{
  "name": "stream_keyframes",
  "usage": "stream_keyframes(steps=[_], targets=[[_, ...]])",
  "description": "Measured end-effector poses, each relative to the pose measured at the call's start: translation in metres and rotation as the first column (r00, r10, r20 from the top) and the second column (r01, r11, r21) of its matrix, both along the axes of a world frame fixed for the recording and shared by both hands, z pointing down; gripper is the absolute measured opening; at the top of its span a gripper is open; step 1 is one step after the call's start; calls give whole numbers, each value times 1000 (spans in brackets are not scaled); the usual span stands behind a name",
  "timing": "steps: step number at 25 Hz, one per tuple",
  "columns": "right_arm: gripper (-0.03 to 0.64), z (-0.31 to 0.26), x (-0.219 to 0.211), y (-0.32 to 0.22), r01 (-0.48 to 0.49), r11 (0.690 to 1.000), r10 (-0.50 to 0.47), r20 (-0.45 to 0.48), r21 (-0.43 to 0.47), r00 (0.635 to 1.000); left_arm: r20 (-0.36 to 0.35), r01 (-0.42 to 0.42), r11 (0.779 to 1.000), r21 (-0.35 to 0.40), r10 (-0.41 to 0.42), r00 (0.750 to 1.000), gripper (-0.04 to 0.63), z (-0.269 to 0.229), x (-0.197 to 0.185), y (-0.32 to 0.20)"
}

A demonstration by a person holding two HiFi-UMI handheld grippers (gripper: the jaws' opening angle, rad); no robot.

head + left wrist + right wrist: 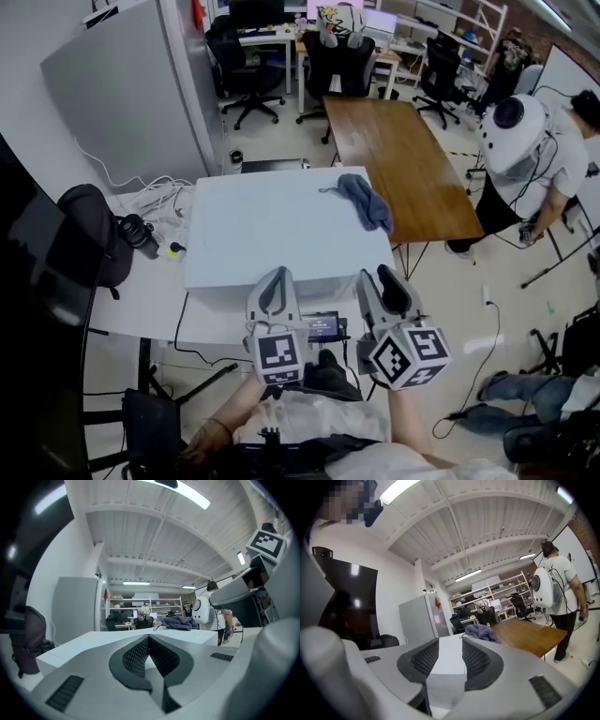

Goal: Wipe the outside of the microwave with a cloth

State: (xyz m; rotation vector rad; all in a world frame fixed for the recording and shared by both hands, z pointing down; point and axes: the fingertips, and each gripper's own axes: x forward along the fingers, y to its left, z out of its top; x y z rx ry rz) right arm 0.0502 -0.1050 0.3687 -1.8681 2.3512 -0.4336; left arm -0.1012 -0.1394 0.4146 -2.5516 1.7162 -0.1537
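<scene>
The white microwave [272, 234] stands on a white table, seen from above, with its front edge toward me. A blue-grey cloth [367, 202] lies crumpled on its top at the far right corner; it also shows as the cloth [178, 622] in the left gripper view and the cloth [480, 631] in the right gripper view. Both grippers hover side by side at the microwave's front edge, pointing level over its top, well short of the cloth. My left gripper [277, 278] [149, 639] has its pads meeting at the tips, empty. My right gripper [384, 278] [450, 657] shows a gap, nothing in it.
A brown wooden table [403, 159] stands beyond the microwave at the right. A person with a white backpack [525, 141] stands by it. A grey cabinet [131, 94], a black bag [89, 234], cables [155, 197] and office chairs [248, 66] are at the left and back.
</scene>
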Motion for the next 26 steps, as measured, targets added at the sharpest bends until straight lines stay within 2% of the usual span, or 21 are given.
stream_keyframes(steps=[4, 7, 15, 26], targets=[[136, 41, -23, 9, -36, 997, 34, -35, -71, 999, -34, 0, 998, -69, -3, 999, -8, 22, -31, 6], [132, 62, -38, 12, -39, 993, 35, -37, -110, 999, -57, -8, 995, -96, 2, 998, -8, 29, -43, 12], [113, 83, -62, 9, -3, 987, -10, -78, -159, 997, -40, -11, 996, -87, 8, 999, -8, 34, -57, 18], [100, 99, -75, 3, 50, 983, -71, -115, -177, 991, -30, 21, 995, -94, -24, 999, -7, 42, -59, 21]])
